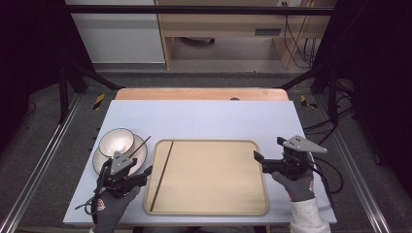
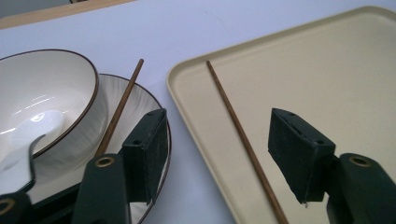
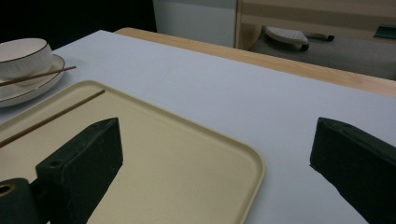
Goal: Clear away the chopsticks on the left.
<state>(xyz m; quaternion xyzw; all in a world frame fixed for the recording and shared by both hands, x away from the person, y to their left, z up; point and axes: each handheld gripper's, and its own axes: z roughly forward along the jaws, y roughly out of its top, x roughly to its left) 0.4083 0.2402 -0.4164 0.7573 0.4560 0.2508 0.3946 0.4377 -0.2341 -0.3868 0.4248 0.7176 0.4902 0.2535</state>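
In the left of the high view, the left gripper point(image 1: 144, 173) hovers with jaws apart and empty. One chopstick point(image 1: 161, 175) lies on the beige tray point(image 1: 214, 208); another chopstick point(image 1: 140, 145) rests across the plate point(image 1: 139, 156) by the bowl point(image 1: 116, 141). The right gripper point(image 1: 268, 154) stands wide open at the tray's right edge. No readable writing.

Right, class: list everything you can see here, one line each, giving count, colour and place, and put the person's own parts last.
Tray: one, beige, middle of the table, near edge.
Chopstick in tray: one, dark brown, along the tray's left side.
Chopstick on plate: one, dark brown, resting across the plate.
Plate: one, white with dark rim, left of the tray.
Bowl: one, white with dark rim, on the plate.
Spoon: one, white, in the bowl.
Table: one, pale blue top.
Left gripper: one, black, jaws open above the tray's left edge, nothing held.
Right gripper: one, black, jaws open at the tray's right edge.
Gloved hands: two, grey, at the bottom of the high view.
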